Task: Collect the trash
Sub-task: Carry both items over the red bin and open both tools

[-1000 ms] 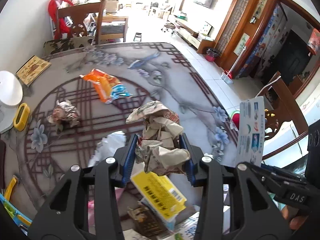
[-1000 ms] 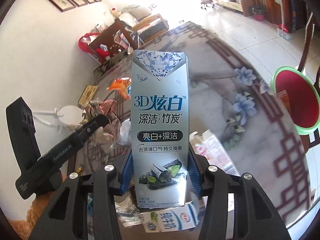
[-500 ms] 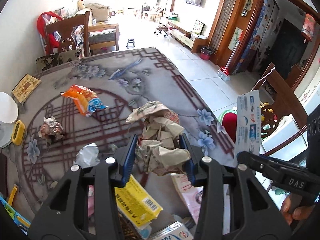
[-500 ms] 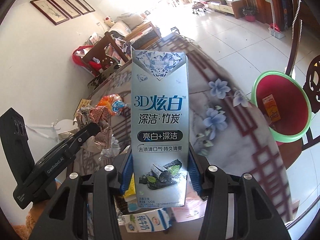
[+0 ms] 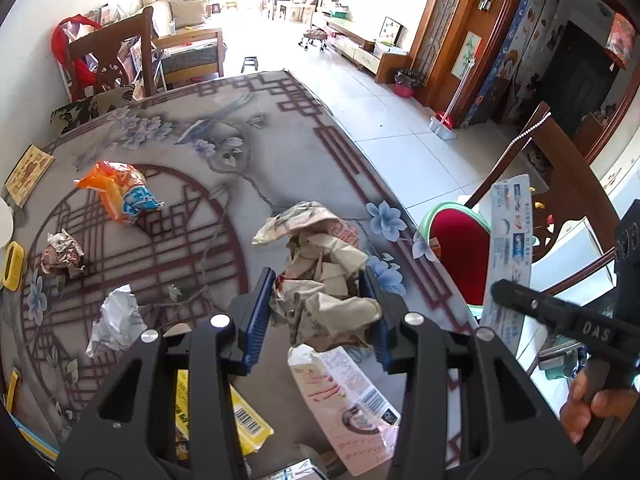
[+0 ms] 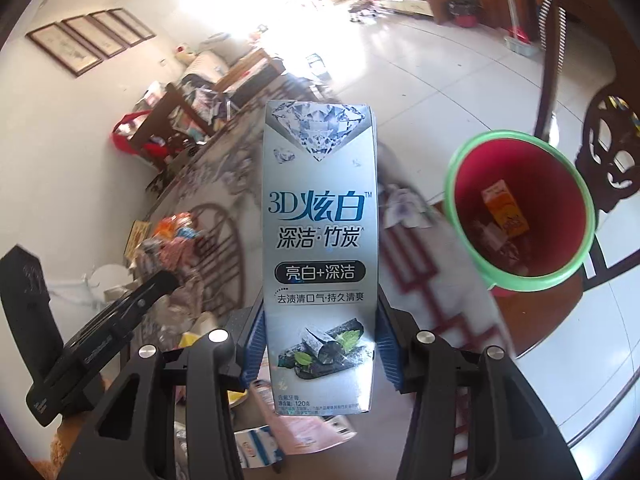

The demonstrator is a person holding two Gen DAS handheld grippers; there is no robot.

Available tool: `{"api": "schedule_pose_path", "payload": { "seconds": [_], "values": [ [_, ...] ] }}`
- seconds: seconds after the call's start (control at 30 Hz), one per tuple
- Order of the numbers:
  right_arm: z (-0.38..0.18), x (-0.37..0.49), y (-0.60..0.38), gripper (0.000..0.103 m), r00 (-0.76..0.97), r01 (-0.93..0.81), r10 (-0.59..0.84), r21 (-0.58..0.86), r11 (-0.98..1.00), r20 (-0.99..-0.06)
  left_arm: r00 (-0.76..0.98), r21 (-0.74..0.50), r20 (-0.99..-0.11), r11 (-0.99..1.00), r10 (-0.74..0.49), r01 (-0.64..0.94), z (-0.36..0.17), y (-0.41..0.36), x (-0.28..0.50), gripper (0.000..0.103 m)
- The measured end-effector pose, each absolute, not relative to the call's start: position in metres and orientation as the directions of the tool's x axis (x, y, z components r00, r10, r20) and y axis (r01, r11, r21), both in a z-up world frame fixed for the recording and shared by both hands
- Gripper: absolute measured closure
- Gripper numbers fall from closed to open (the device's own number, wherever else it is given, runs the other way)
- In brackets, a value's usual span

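My two wrist cams tilt down over the table [image 5: 280, 152]; both share the bin [image 6: 520, 216] at 2 o'clock.

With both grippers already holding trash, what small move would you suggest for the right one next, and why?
Probably carry the right gripper on toward the red bin until it is over the opening. It is clamped on the toothpaste box, and the bin stands off to the side beyond the table edge, not yet under the box.

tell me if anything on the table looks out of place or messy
Yes: litter is strewn over the patterned table: an orange snack wrapper, a crumpled foil ball, a white wad, a pink carton lying flat.
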State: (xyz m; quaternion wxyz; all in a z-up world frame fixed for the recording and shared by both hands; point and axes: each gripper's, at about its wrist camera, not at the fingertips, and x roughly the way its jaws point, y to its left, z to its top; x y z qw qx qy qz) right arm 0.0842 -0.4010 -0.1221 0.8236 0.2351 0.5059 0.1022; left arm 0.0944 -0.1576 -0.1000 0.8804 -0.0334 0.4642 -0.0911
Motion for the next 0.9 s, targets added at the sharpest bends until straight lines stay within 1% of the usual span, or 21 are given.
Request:
{"api": "schedule_pose_path", "payload": {
  "seconds": [0.13, 0.4, 0.7, 0.9],
  "values": [
    [-0.13, 0.091, -0.435, 0.056, 0.475, 0.132, 0.363, 0.473, 0.871, -0.801, 0.545, -0.131, -0.82, 0.984, -0.177, 0.122, -0.104, -0.166, 0.101, 0.061],
    [-0.154, 0.108, -0.506, 0.056, 0.461, 0.259, 0.239, 0.387, 0.885, -0.855, 0.526, -0.12, -0.832, 0.983, -0.176, 0.14, -0.109, -0.192, 0.11, 0.061],
    [-0.172, 0.125, -0.542, 0.056, 0.439, 0.291, 0.218, 0.367, 0.883, -0.872, 0.506, -0.102, -0.845, 0.981, -0.172, 0.163, -0.116, -0.226, 0.122, 0.061],
    [-0.182, 0.14, -0.559, 0.055, 0.434, 0.3, 0.209, 0.359, 0.884, -0.876, 0.491, -0.112, -0.848, 0.973, -0.2, 0.202, -0.121, -0.25, 0.133, 0.061]
  ]
}}
